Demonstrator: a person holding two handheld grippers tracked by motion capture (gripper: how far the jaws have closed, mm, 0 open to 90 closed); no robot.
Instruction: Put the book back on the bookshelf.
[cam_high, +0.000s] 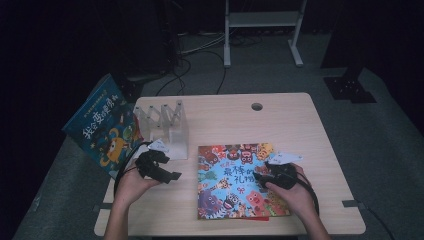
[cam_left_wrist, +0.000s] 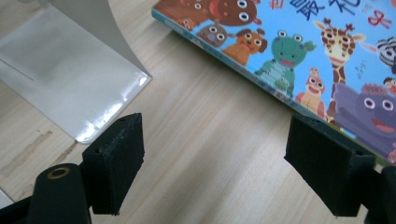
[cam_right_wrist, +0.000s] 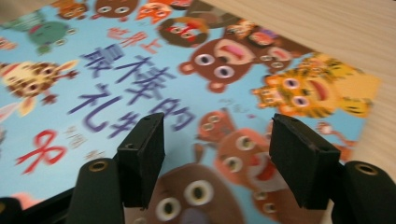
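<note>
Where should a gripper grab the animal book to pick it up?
By its left edge, coming in low from the left. The animal book lies flat on the table, so only its thin edges can fit between jaws. The left gripper is beside that edge with jaws open.

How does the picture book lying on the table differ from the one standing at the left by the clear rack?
The light-blue picture book lies flat on the table, under the right gripper. The dark-blue book stands tilted at the table's left edge, beside the clear rack, untouched. Both covers show cartoon animals and Chinese titles.
</note>
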